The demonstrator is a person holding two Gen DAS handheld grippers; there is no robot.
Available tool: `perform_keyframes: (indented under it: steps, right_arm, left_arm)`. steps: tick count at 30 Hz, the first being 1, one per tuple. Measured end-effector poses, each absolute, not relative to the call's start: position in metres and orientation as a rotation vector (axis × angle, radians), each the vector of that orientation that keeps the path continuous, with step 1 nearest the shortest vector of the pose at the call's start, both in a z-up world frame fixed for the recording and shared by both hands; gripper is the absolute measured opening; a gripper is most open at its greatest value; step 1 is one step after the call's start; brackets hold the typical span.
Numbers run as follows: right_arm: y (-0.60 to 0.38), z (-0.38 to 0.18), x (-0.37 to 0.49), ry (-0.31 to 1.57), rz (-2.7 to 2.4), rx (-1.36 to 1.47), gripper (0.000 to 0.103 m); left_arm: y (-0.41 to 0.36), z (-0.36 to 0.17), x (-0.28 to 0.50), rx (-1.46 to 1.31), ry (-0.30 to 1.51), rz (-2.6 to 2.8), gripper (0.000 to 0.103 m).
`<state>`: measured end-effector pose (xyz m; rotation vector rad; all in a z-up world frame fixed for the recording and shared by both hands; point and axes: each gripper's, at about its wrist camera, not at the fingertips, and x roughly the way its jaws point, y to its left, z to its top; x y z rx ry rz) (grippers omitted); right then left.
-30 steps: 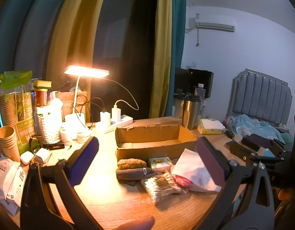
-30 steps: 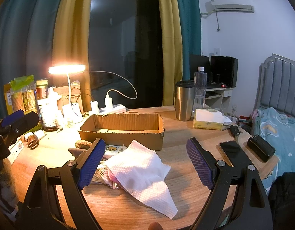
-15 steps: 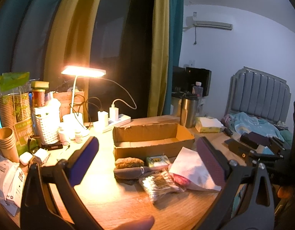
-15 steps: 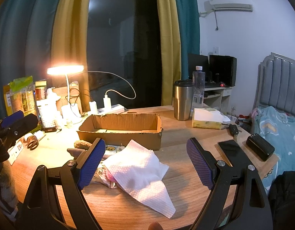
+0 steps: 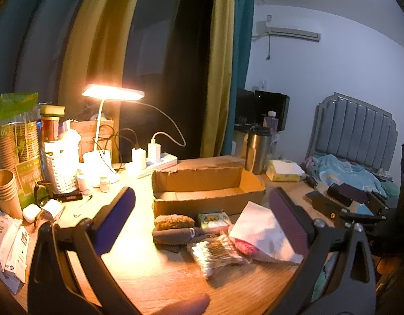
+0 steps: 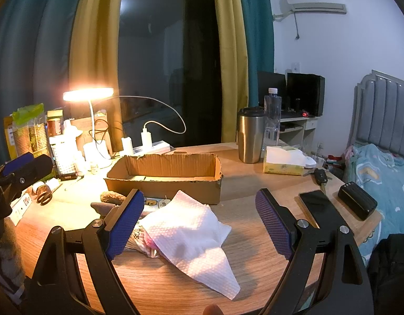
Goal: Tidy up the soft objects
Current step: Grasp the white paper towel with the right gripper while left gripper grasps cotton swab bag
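not much has changed from a second ago. left gripper (image 5: pixel 202 218) and right gripper (image 6: pixel 199 220) both still hover spread wide, holding nothing. paper towel (image 6: pixel 191 233) and the soft pile still sit just in front of the cardboard box (image 6: pixel 165 176).

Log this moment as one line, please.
left gripper: open, empty | right gripper: open, above white paper towel | cardboard box: empty | soft items: on table, unsorted
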<state>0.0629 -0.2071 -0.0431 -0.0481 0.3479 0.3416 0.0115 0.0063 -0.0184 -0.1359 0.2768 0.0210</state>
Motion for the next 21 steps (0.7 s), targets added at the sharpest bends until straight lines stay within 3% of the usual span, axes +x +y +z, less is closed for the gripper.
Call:
perform_keyframes:
  steps: [9,21]
  right_arm:
    - [-0.208,-0.049,0.075,0.372,0.346,-0.064,0.089]
    - [-0.201,-0.102,0.120,0.531,0.393,-0.130,0.089]
  left_arm:
    - [0.009,-0.025,0.022,-0.140,0.316,0.030,0.103]
    - [0.002,-0.080,0.063,-0.118,0.500,0.013,0.102]
